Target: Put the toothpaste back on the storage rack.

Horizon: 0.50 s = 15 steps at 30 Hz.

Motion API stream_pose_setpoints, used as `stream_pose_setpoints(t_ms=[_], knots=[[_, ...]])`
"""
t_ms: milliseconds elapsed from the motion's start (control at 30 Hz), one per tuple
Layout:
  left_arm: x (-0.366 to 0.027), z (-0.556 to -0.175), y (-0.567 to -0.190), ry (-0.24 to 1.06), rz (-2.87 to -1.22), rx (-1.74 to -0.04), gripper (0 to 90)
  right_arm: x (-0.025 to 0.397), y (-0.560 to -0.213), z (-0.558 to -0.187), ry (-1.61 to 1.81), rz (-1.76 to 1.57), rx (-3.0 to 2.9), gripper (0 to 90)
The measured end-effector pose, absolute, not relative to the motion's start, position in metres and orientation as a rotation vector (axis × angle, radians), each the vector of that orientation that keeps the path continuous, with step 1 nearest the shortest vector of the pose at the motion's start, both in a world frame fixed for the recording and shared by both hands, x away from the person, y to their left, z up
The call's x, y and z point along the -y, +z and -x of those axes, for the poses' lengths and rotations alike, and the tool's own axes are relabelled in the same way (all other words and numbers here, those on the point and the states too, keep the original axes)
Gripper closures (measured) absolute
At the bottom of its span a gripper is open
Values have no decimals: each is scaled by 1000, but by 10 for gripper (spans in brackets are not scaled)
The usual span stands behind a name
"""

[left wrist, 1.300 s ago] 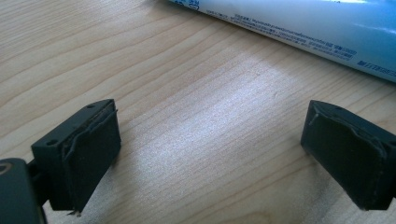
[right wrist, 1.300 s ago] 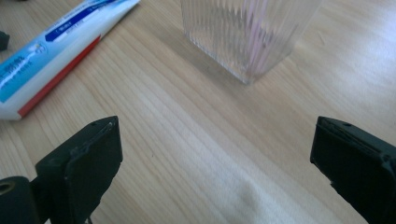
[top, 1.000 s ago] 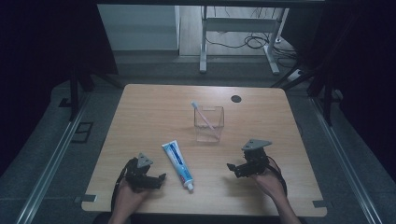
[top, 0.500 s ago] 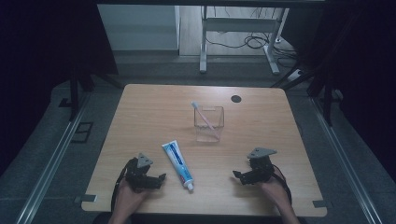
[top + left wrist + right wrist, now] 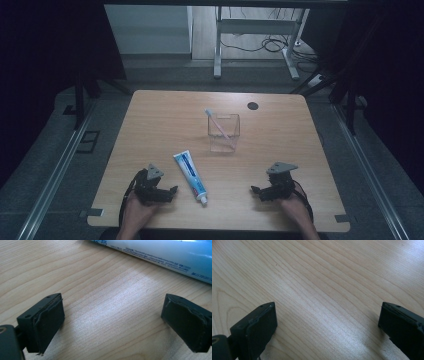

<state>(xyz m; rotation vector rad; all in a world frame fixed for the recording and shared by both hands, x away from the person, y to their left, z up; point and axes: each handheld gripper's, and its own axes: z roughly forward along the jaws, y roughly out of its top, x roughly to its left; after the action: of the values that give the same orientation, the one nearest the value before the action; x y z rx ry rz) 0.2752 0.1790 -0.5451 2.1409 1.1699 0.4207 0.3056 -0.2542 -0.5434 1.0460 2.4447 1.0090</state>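
1. My left gripper [image 5: 169, 191] rests at the near left, jaws apart over bare table [image 5: 150, 120].
2. The toothpaste tube [image 5: 190, 176] lies just right of it.
3. The clear cup [image 5: 223, 133], farther off, holds a toothbrush [image 5: 218, 123].
4. My right gripper [image 5: 256, 190] sits near right, jaws apart, empty.

bare table [image 5: 280, 150] between toothpaste tube [image 5: 190, 176] and cup [image 5: 223, 133]

High view overhead facing forward, gripper views close, sharing the table [image 5: 165, 120]
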Motion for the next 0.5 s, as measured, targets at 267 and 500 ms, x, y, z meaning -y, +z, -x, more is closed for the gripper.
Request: stream_pose_setpoints(t_ms=[267,500], knots=[[-181,-273,-544,429,-2128,-1157,150,254,-543,-306,1008,-1050,-2442,15],[-177,-271,-539,443,-2137,-1138,252,255,-543,-306,1006,-1061,-2435,16]])
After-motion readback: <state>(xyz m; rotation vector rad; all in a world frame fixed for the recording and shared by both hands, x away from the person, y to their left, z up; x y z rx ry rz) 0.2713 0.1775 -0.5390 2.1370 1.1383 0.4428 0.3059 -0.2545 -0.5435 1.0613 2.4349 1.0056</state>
